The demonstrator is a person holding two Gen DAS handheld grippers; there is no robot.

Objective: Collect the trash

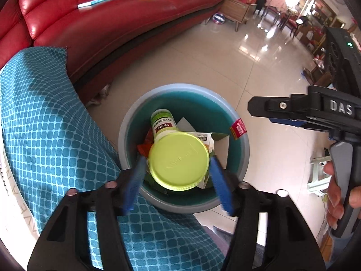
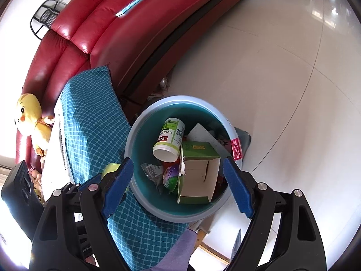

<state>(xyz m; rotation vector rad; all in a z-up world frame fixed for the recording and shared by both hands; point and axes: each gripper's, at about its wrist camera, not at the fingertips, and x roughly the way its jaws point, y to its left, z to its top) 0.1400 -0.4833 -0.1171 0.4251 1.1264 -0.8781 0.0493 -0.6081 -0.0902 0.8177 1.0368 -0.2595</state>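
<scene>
Your left gripper [image 1: 178,178] stands open around the green lid [image 1: 179,160], mid-frame above the bin [image 1: 128,122]; your right gripper [image 2: 178,183] is open, empty.

one bin [image 2: 144,124], one bottle [image 2: 170,139], one lid [image 1: 179,161]

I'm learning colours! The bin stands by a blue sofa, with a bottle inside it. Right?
Not quite: the sofa is red, not blue, as the right wrist view shows. The bin does stand by it, with a bottle inside.
</scene>
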